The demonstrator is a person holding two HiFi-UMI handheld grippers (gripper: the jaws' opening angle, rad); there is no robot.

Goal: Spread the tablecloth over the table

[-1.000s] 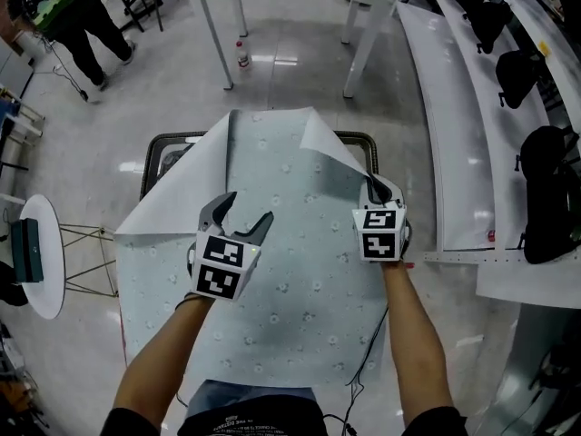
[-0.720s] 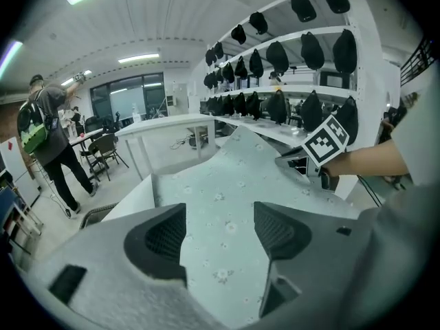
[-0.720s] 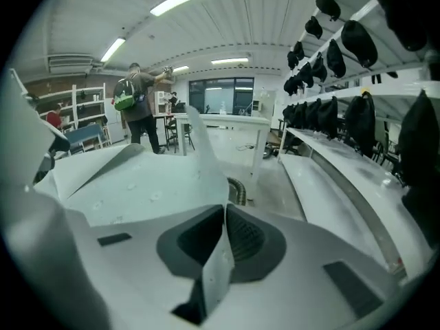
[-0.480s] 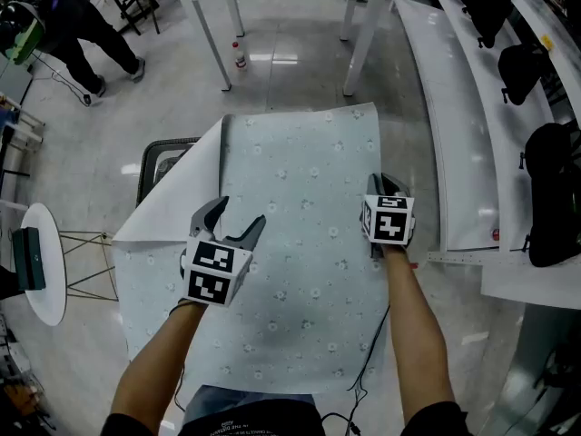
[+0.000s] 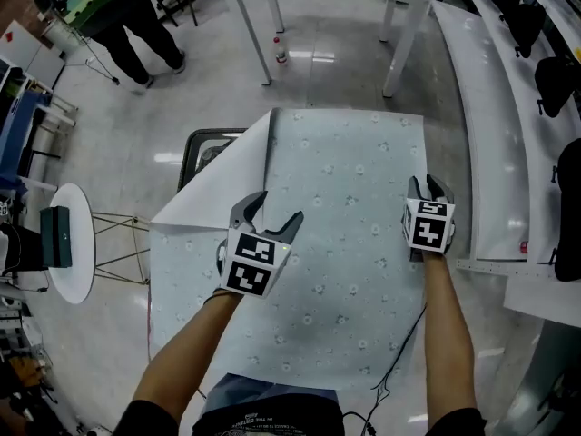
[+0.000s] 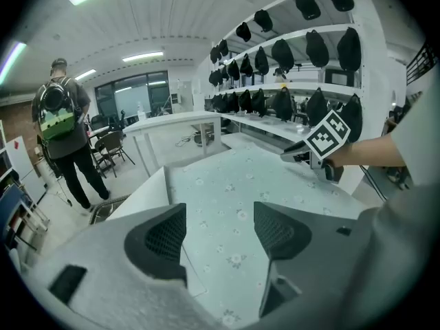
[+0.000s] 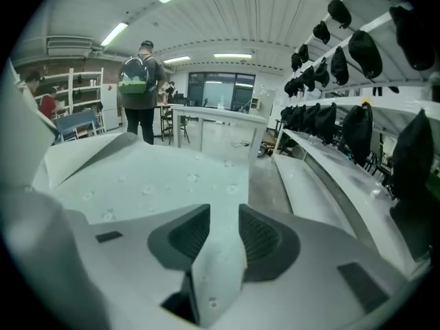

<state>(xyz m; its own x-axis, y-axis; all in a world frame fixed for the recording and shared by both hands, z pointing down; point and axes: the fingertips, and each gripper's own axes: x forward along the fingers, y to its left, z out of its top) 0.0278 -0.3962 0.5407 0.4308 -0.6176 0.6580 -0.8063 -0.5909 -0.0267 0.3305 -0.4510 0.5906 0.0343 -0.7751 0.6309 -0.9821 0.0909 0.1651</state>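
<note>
In the head view the pale blue-green tablecloth [image 5: 349, 198], printed with small white flowers, lies flat under both claws. Its far corner, ahead and outward of the left claw [image 5: 272, 213], is folded back to show a white underside. The tabletop's dark rim [image 5: 193, 148] is bare beyond that fold, and the right claw [image 5: 427, 186] sits at the cloth's right edge. In the left gripper view the left claw [image 6: 218, 220] stands wide and empty above the tablecloth [image 6: 237, 184]. In the right gripper view the right claw [image 7: 218, 234] stands half apart, having just been opening, with the tablecloth's edge [image 7: 214, 253] loose between its jaws.
</note>
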